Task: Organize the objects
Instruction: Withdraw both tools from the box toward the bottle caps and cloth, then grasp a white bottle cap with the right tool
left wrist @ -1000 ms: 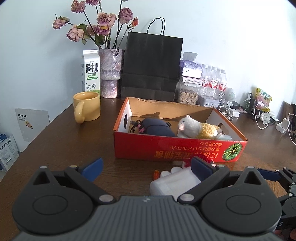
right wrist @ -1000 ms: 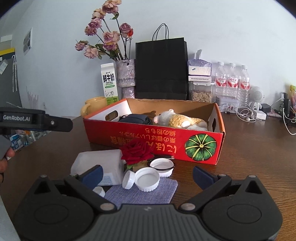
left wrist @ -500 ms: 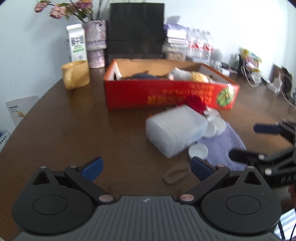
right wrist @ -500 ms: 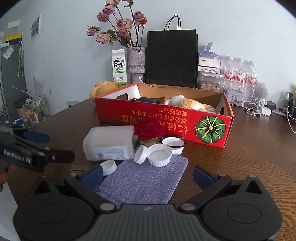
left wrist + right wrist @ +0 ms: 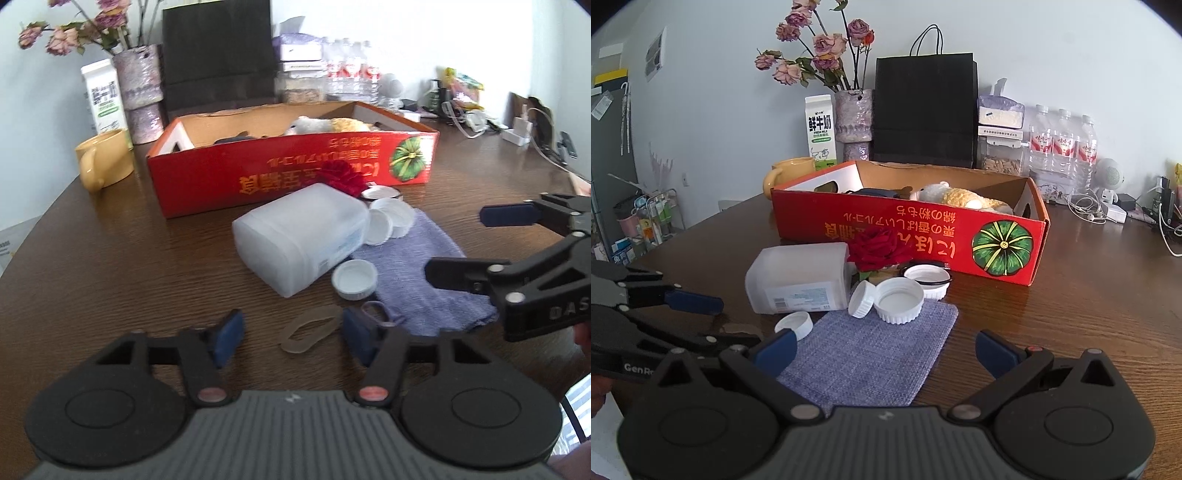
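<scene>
Left gripper (image 5: 291, 334): low over the table, jaws closing; a pale rubber band (image 5: 310, 328) lies between the pads, not yet pinched.
Likely reason: the band lies flat, so a low, angled approach is needed to catch it.
Right gripper (image 5: 884, 349): jaws spread, empty, poised above the purple cloth (image 5: 871, 354), apparently waiting.
Loose items: white jar (image 5: 301, 240) on its side; one small lid (image 5: 354, 278) touching the cloth edge; other lids (image 5: 899, 299) on the cloth's far end; red flower (image 5: 879, 247) behind.
Red box (image 5: 908, 232): already holds a plush toy (image 5: 956, 195); probable destination.
Progress: early, most items remain outside.
</scene>
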Demonstrator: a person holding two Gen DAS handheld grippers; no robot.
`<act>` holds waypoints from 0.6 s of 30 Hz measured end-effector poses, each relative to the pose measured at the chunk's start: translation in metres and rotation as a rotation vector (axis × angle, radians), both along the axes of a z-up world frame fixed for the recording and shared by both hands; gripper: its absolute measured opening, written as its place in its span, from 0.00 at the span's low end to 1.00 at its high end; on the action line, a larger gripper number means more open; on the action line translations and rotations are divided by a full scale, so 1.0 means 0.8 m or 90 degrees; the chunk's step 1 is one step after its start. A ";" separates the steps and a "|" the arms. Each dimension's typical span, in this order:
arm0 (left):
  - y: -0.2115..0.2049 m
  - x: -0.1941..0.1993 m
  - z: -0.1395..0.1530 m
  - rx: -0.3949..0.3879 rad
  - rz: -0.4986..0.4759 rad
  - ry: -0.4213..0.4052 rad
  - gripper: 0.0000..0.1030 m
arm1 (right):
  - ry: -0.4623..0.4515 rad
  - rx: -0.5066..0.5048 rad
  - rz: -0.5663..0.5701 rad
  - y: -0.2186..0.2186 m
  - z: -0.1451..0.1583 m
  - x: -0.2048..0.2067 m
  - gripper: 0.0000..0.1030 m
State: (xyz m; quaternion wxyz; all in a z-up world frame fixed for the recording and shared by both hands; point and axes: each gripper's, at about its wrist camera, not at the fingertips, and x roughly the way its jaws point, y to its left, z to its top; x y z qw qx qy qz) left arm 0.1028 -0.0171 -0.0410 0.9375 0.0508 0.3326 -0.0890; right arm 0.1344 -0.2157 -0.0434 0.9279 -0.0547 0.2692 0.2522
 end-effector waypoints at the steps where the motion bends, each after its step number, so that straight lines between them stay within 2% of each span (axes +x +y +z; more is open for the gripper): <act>1: -0.001 -0.002 0.001 -0.003 -0.014 -0.001 0.26 | 0.000 0.000 0.001 0.000 0.000 0.000 1.00; 2: -0.002 -0.003 0.001 -0.005 -0.021 -0.001 0.17 | -0.001 0.001 0.002 0.000 -0.001 0.000 1.00; 5: 0.001 -0.005 -0.001 -0.021 -0.016 -0.005 0.08 | -0.002 0.003 0.004 0.000 -0.002 -0.001 1.00; 9: 0.008 -0.007 -0.002 -0.055 -0.009 -0.005 0.06 | 0.000 0.004 0.013 0.005 -0.006 -0.003 1.00; 18: 0.020 -0.014 0.011 -0.077 0.010 -0.037 0.06 | -0.005 -0.003 0.038 0.022 -0.008 -0.007 1.00</act>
